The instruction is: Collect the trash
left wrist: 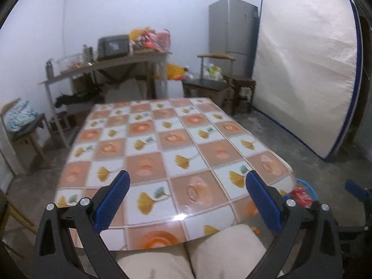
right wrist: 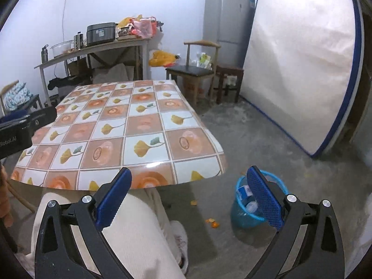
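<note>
A blue plastic waste bin [right wrist: 243,216] stands on the floor right of the table and holds a blue-white box and other wrappers; its rim and red packaging show in the left wrist view [left wrist: 307,189]. Orange peel scraps [right wrist: 212,223] lie on the floor beside it. My left gripper [left wrist: 187,196] is open and empty above the near edge of the table [left wrist: 162,139]. My right gripper [right wrist: 188,194] is open and empty, held over the table's near right corner [right wrist: 139,125] and the person's lap.
The table has a glossy floral tile-pattern cloth. A person's light trousers [right wrist: 139,232] sit under its near edge. A mattress [right wrist: 300,65] leans on the right wall, with a fridge [right wrist: 225,23], chairs and a cluttered side table [right wrist: 97,46] behind.
</note>
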### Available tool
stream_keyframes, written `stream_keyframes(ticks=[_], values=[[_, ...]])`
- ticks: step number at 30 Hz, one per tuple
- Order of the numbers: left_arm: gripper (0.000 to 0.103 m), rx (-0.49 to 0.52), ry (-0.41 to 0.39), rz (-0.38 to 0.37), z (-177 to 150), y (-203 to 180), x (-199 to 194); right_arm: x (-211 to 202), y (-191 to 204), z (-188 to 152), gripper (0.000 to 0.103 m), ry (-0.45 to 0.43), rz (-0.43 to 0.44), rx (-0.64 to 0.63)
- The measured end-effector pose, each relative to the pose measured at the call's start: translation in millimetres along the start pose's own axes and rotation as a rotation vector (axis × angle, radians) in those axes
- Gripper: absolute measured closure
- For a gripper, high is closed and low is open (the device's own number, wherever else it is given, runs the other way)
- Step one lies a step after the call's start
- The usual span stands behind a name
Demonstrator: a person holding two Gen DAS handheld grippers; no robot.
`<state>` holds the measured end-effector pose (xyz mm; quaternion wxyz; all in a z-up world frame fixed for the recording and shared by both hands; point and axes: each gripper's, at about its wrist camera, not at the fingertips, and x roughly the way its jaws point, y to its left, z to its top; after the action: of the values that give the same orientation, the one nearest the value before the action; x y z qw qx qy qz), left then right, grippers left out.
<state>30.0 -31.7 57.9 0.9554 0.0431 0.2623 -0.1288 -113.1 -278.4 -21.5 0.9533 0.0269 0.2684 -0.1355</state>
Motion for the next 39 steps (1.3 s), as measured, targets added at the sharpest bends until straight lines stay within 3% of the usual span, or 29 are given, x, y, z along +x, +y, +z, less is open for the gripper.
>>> stream_keyframes(ticks=[3,6,9,13,18,24,39], values=[[0.005,0.015,-0.044,0.048,5.0,0.4,-7.7,-12.3,0.8,1.0,0.008,-0.075,-0.058,0.004],[0.005,0.012,-0.011,0.099,11.2,4.3,-3.7,-20.5,-0.5,4.3,0.008,-0.115,-0.04,-0.005],[0.005,-0.1,0.063,0.102,9.5,17.5,5.4,-17.8,-1.1,10.3,0.008,-0.104,-0.01,-0.003],[0.005,-0.233,0.074,0.105,-9.0,25.3,1.9,-15.2,-2.5,13.3,0.008,-0.103,0.017,0.014],[0.005,-0.177,0.135,0.125,-21.2,15.9,7.9,-8.8,-6.3,9.0,0.008,-0.054,0.024,0.019],[0.005,-0.088,0.248,0.056,-34.4,-7.4,20.2,-8.6,-8.8,6.7,0.008,-0.034,-0.012,-0.001],[0.005,0.008,0.249,0.001,-36.9,-31.9,19.0,-9.8,-29.8,-5.3,0.008,0.006,-0.053,0.023]])
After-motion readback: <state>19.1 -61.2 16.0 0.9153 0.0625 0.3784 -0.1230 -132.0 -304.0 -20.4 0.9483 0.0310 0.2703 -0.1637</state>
